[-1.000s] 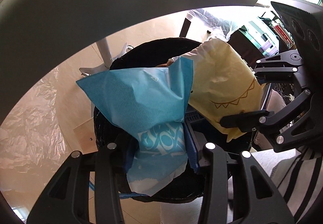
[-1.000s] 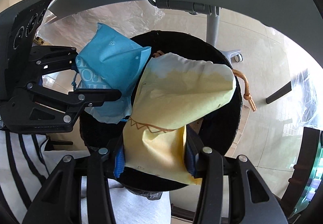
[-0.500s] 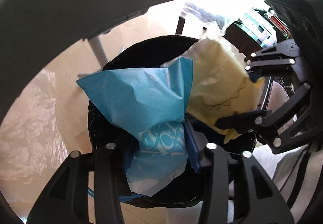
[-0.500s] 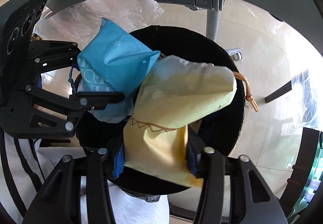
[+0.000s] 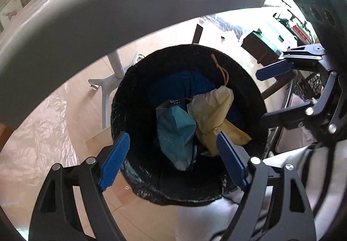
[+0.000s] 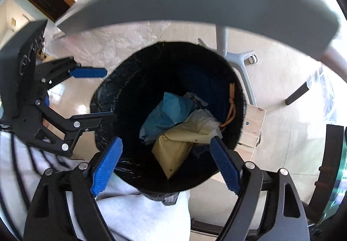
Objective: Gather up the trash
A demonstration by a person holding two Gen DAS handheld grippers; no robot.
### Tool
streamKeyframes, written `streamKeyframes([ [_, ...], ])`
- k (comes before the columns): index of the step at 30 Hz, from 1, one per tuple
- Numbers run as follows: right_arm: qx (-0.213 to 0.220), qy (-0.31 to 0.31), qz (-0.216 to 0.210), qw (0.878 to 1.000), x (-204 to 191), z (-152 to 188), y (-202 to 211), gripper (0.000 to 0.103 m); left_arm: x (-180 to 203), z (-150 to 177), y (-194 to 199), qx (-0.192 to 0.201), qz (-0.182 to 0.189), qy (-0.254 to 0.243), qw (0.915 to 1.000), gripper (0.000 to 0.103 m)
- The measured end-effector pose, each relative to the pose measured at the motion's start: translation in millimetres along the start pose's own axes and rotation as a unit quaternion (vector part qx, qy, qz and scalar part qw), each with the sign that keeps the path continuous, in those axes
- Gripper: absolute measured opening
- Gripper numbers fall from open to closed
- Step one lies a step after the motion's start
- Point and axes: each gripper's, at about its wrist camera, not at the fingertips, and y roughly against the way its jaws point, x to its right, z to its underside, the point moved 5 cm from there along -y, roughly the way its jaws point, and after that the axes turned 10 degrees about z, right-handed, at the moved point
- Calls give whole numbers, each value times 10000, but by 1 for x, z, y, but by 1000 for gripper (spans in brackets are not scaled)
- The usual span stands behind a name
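A black trash bin (image 5: 121, 97) lined with a black bag stands on the floor below both grippers; it also shows in the right wrist view (image 6: 102, 97). A crumpled blue paper bag (image 5: 175, 130) and a yellow paper bag (image 5: 214, 110) lie inside it, side by side; both show in the right wrist view, blue (image 6: 167, 113) and yellow (image 6: 180, 145). My left gripper (image 5: 171, 158) is open and empty above the bin's near rim. My right gripper (image 6: 164, 158) is open and empty above the rim too.
A grey table edge (image 5: 130, 2) arches over the bin. A white table leg with castors (image 5: 112, 71) stands behind the bin. A wooden board (image 6: 251, 128) lies under the bin. Clear plastic sheeting (image 5: 36, 136) covers the floor at the left.
Both grippers opened and let go of their bags. The blue bag and the yellow bag dropped into the bin. Both grippers moved back a little from the bin.
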Motion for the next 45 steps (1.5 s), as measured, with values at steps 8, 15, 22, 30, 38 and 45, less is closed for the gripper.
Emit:
streamKeyframes([
  [8,160,-62,-7,9999,-3,-3,39,89,8,-6,51,465,-176,136,9987,90],
  [15,786,-263,86,9965,3,-15,100,94,17,-32,114,1345,-303,340,9899,98],
  [22,1748,-731,563,9803,38,-72,142,99,-17,-80,148,2064,-711,783,9727,101],
  [30,1733,-1444,946,9696,94,-127,105,99,-98,-113,139,2083,-1116,1677,9571,101],
  [38,1613,-1506,1550,9630,141,-175,68,99,-169,-141,127,1968,-1558,2059,9459,101],
  [45,1638,-1554,1922,9550,184,-217,52,99,-221,-152,110,1841,-1761,2325,9386,101],
])
